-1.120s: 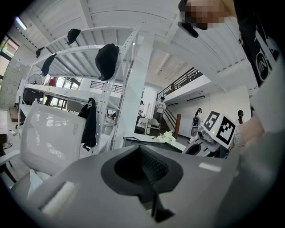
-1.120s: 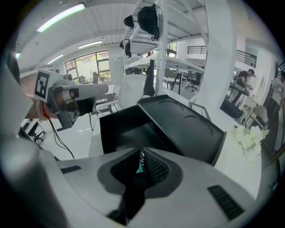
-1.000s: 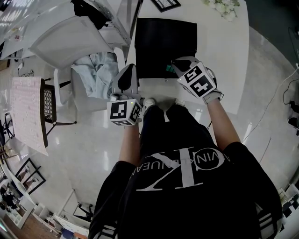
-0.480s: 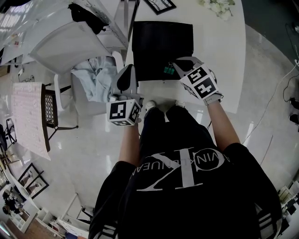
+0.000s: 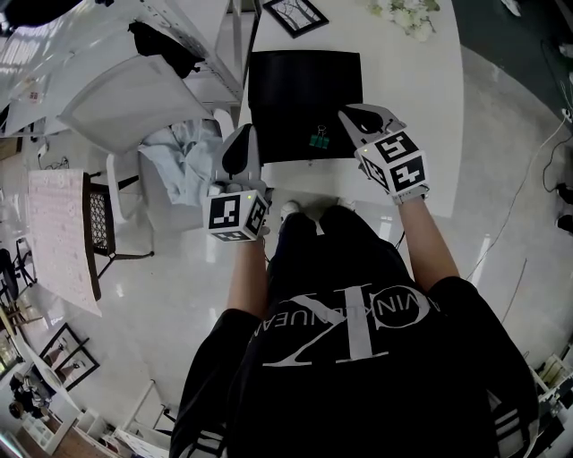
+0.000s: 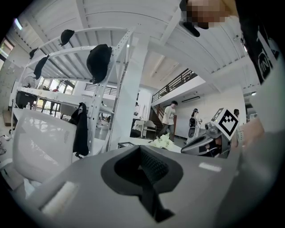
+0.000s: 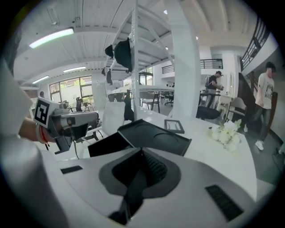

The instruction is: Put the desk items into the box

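An open black box (image 5: 304, 103) stands on the white table (image 5: 421, 98); in the right gripper view the black box (image 7: 153, 136) shows with its lid laid open. A green binder clip (image 5: 318, 140) lies inside the box at its near edge. My right gripper (image 5: 356, 114) hovers over the box's near right corner, just right of the clip, jaws shut and empty (image 7: 141, 171). My left gripper (image 5: 242, 141) hangs at the table's left edge beside the box, also shut with nothing in it (image 6: 149, 171).
A small picture frame (image 5: 294, 13) and white flowers (image 5: 412, 13) lie on the table beyond the box. A white chair (image 5: 134, 89) with light clothing (image 5: 183, 148) stands to the left, next to a white metal rack (image 6: 122, 80). People stand in the background.
The right gripper has drawn back to the right, away from the green clip, which now lies apart from it in the box. The left gripper has hardly moved.
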Available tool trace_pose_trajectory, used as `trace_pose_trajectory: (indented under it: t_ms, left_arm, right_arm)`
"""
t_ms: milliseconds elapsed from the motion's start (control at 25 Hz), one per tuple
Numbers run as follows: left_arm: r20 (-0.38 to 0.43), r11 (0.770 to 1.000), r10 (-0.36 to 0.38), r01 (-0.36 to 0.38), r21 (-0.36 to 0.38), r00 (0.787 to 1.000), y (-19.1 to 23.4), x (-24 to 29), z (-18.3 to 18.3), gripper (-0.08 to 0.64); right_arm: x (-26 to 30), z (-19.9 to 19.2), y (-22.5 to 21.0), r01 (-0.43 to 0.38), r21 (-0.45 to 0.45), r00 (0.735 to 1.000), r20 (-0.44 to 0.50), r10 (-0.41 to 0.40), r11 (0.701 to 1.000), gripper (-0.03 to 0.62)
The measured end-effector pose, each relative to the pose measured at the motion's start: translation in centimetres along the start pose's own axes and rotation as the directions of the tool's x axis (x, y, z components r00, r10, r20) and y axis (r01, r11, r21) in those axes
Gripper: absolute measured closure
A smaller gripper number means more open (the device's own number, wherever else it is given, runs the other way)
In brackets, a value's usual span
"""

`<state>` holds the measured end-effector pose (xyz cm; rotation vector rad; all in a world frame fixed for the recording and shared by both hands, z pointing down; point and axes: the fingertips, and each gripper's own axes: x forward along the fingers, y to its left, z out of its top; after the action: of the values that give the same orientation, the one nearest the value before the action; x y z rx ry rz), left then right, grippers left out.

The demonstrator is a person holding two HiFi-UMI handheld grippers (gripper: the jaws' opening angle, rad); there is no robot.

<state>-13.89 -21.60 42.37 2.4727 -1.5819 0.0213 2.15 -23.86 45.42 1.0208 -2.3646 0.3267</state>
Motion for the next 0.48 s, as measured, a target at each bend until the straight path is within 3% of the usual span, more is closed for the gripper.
trace_pose_trajectory:
  t_ms: [480]
  left_arm:
    - [0.011, 1.0, -0.023, 0.022, 0.018, 1.0, -0.6, 1.3, 1.4, 0.565]
  right_arm:
    - [-2.1, 1.5, -1.9, 0.046, 0.06, 0.994, 0.092, -0.052, 0.997, 0.575]
